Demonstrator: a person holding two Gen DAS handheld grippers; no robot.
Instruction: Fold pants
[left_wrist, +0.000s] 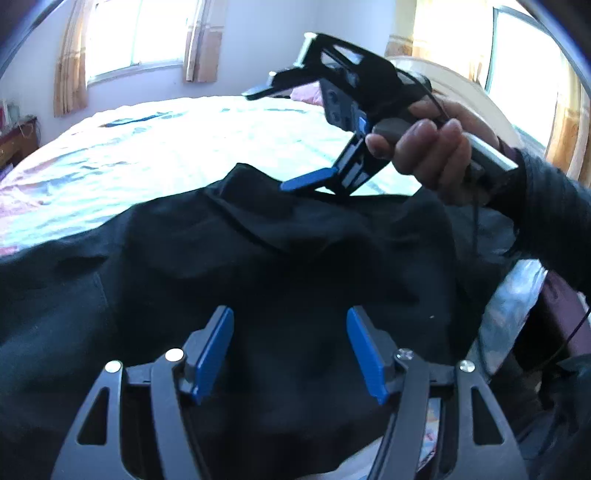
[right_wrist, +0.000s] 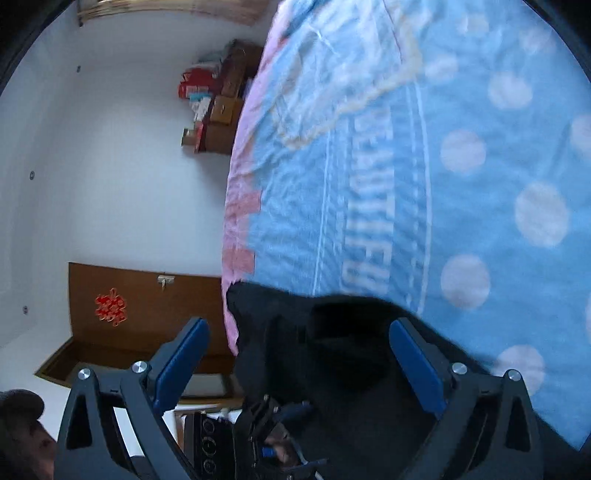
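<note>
The black pants (left_wrist: 258, 266) lie bunched on the bed, filling the lower half of the left wrist view. My left gripper (left_wrist: 290, 326) is open just above the fabric, holding nothing. My right gripper (left_wrist: 306, 186) appears in the left wrist view, hand-held at the pants' far edge with one blue finger (left_wrist: 308, 179) visible over the cloth. In the right wrist view the right gripper (right_wrist: 299, 339) is open, turned on its side, with the black pants (right_wrist: 325, 350) between and below its fingers, not pinched.
The bed has a blue polka-dot cover (right_wrist: 461, 166) with a pink edge (right_wrist: 236, 206). A wooden door (right_wrist: 140, 306) and a cabinet (right_wrist: 221, 110) stand by the wall. Windows with curtains (left_wrist: 140, 37) are behind the bed.
</note>
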